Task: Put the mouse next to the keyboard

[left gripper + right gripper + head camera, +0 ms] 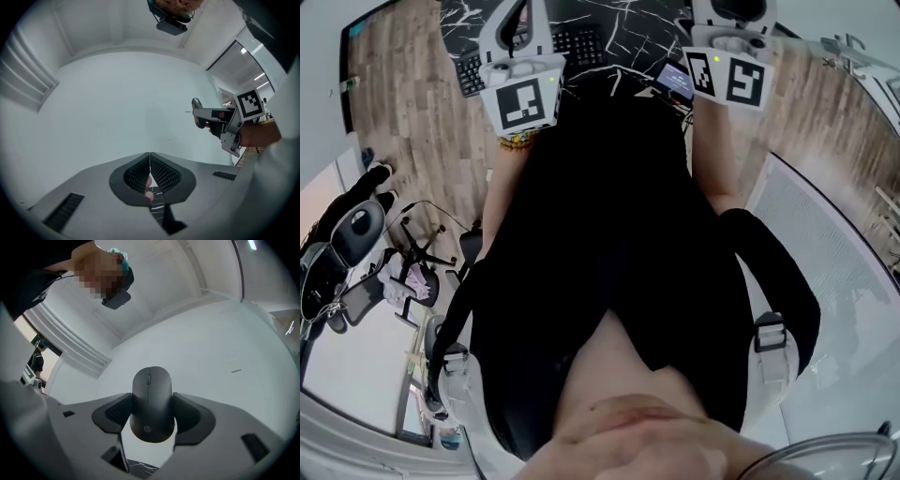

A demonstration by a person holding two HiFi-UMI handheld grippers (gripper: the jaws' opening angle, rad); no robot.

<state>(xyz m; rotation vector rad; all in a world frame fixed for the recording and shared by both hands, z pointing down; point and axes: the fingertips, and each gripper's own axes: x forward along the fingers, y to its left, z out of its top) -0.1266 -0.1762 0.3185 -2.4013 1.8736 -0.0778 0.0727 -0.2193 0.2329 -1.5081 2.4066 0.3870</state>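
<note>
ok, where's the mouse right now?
The mouse is clamped between the right gripper's jaws in the right gripper view, white ceiling behind it. In the head view that gripper is upper right, with the keyboard to its left.

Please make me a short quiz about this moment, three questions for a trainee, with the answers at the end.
1. True or false: the left gripper has its fingers wide apart.
2. What does the right gripper hold? A) a cup B) the mouse C) nothing
3. Fill in: the mouse is pinched by its two ___.
Key: 1 false, they are together. 2 B. 3 sides.
</note>
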